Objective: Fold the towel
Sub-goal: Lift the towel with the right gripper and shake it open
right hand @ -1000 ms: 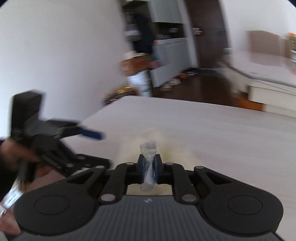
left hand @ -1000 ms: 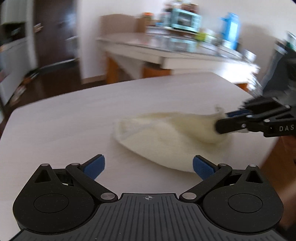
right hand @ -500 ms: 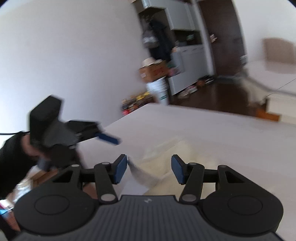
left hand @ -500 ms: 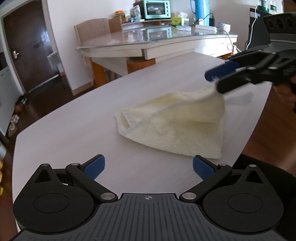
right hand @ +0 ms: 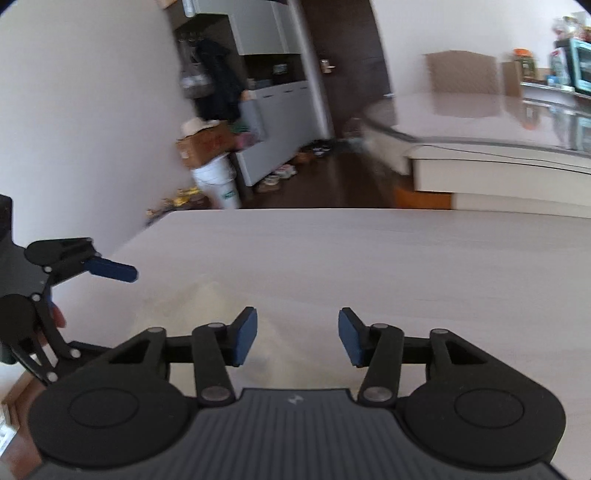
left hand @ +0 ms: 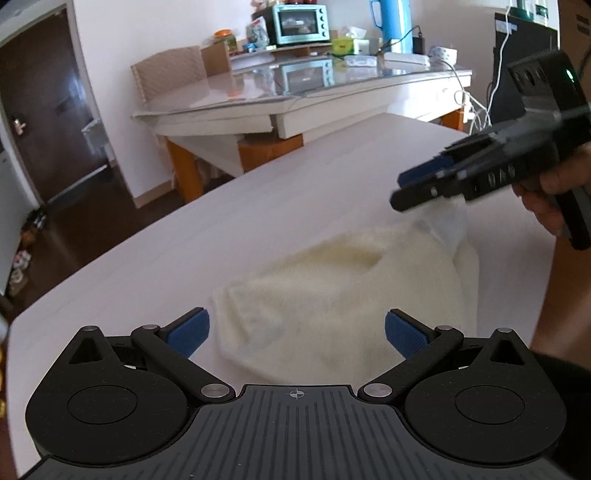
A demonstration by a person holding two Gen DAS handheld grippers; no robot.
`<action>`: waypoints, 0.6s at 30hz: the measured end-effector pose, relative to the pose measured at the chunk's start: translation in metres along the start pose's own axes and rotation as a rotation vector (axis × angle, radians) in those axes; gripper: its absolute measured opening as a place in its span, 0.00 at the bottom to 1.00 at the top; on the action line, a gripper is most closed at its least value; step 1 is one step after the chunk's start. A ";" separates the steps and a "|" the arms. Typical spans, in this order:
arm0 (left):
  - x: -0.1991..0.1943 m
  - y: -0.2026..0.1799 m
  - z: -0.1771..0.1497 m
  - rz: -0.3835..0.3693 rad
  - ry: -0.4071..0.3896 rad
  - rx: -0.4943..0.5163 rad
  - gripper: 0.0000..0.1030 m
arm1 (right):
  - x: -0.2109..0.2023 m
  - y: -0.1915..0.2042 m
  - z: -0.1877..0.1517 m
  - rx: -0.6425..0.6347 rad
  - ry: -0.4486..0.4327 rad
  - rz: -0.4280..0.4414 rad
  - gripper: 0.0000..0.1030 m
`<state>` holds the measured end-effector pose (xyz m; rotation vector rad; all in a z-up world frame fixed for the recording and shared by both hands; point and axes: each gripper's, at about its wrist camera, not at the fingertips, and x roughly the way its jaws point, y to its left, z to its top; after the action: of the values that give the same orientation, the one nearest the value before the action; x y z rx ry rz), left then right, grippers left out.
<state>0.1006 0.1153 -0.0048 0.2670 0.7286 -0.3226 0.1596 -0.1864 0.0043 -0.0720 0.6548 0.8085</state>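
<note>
A cream towel point(left hand: 332, 295) lies bunched on the pale wooden table point(left hand: 258, 221), just ahead of my left gripper point(left hand: 297, 332), which is open wide and hovers over the towel's near edge. My right gripper point(left hand: 402, 188) hangs above the towel's raised far-right corner, held by a hand. In the right wrist view the right gripper point(right hand: 297, 336) has its jaws apart and closing slightly, with nothing between the pads; the towel point(right hand: 199, 302) shows pale below and to the left. The left gripper's upper finger point(right hand: 110, 269) appears at the left there.
Behind stands a glass-topped table point(left hand: 332, 96) with a teal toaster oven point(left hand: 299, 18), a blue kettle point(left hand: 391, 22) and cables. A chair point(left hand: 170, 74) and a dark door point(left hand: 37, 110) lie beyond. The work table's right edge point(left hand: 546, 266) runs close to the towel.
My right gripper opened and let go of the towel corner, then drew back to the right. The towel slumped onto the table. My left gripper came nearer to the towel.
</note>
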 end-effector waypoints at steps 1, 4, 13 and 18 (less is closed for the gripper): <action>0.005 -0.001 0.002 -0.004 0.004 0.009 1.00 | 0.001 -0.002 -0.002 -0.029 0.015 -0.025 0.52; 0.021 -0.008 0.009 -0.014 0.016 0.050 1.00 | 0.000 -0.004 -0.013 -0.088 0.052 -0.017 0.52; 0.054 -0.019 0.028 -0.054 -0.002 0.042 1.00 | 0.006 -0.006 -0.010 -0.254 0.016 -0.195 0.61; 0.059 -0.026 0.040 -0.105 -0.019 0.060 1.00 | 0.007 -0.018 -0.009 -0.291 0.013 -0.329 0.61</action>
<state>0.1561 0.0665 -0.0200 0.2831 0.7166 -0.4468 0.1713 -0.1973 -0.0098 -0.4392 0.5160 0.5795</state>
